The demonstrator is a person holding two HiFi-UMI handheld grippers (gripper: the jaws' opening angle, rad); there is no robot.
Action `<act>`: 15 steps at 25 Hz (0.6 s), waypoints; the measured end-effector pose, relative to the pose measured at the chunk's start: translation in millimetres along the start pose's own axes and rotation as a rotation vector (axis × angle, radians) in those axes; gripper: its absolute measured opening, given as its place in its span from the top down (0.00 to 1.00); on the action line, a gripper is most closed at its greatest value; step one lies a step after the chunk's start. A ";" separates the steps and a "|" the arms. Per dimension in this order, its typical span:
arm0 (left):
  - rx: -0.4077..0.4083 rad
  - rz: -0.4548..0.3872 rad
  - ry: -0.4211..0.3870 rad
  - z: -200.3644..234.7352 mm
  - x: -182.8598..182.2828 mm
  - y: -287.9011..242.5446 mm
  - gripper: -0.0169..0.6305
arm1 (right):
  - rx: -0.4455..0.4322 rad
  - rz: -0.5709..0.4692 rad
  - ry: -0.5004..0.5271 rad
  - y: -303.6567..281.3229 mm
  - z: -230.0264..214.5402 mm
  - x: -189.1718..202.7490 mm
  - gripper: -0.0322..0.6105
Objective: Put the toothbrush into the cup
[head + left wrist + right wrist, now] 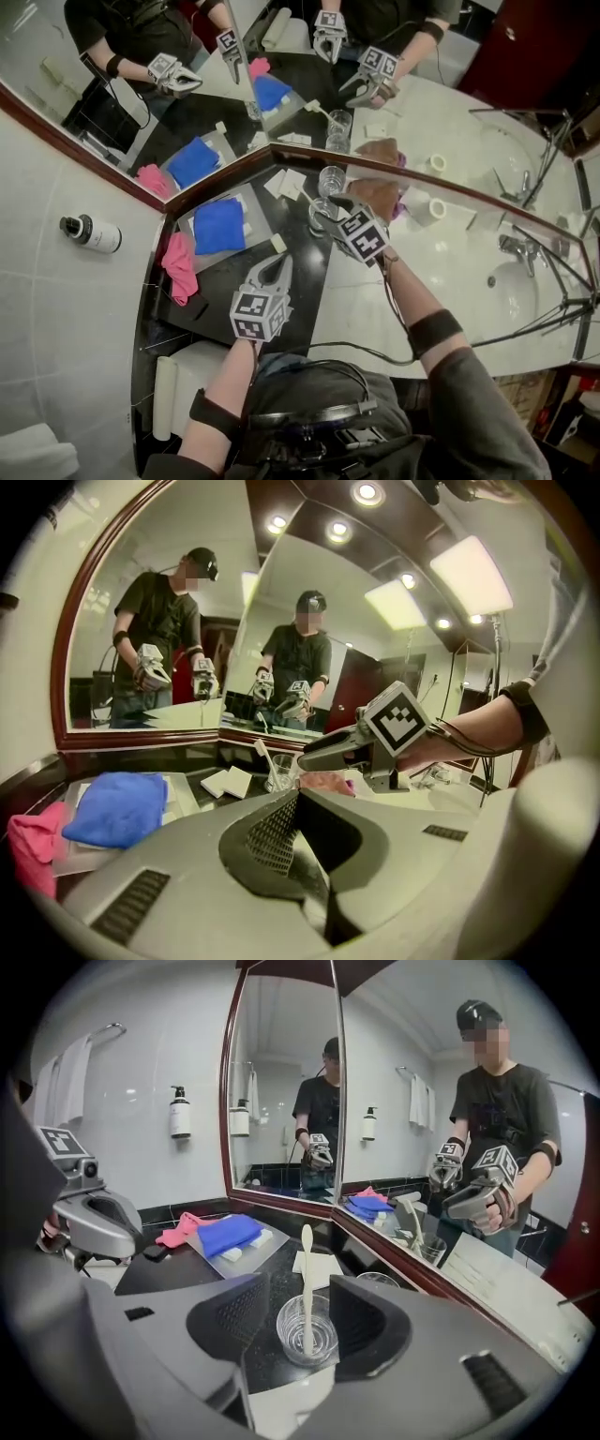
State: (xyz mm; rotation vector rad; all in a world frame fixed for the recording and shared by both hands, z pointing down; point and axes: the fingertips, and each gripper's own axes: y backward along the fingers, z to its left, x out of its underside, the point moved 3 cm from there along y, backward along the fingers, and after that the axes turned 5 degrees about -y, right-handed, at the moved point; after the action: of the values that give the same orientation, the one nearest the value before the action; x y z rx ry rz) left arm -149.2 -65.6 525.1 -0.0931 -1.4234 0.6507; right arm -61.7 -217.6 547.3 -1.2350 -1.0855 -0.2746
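Toothbrush (306, 1269) standing upright in a clear cup (321, 1342).
The right gripper (298, 1299), in its own view, frames the cup between released, wide-apart jaws; the left gripper (298, 797) is clenched shut, empty.

cup (307, 1330): on the counter (305, 281) by the corner of the mirror (281, 1101), between the parted jaws of the right gripper (298, 1283)
toothbrush (306, 1269): standing in the cup
second glass (379, 1280): just behind the cup, to its right
paper (319, 1263): flat on the counter behind the cup
tray (234, 1267): left of the cup, near the mirror
cloth (225, 1233): on the tray
second cloth (180, 1233): on the counter just left of the tray
soap bottle (91, 232): on the wall (141, 1072) left of the mirror
sink (525, 272): well right of the cup
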 end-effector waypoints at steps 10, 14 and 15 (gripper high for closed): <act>-0.011 0.015 0.029 14.6 6.8 -10.3 0.97 | -0.027 0.073 0.042 -54.6 -4.6 -1.1 0.61; -0.022 0.028 0.043 17.8 14.1 -9.0 0.97 | -0.020 0.083 0.037 -66.4 -7.0 -2.5 0.66; -0.024 0.031 0.045 19.2 16.0 -8.5 0.97 | -0.017 0.086 0.039 -68.9 -7.5 -2.0 0.71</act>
State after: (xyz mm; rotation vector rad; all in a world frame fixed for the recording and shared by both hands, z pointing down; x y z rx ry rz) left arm -163.9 -71.2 546.2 -0.1482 -1.3888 0.6529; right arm -106.6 -250.1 589.0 -1.2833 -0.9959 -0.2414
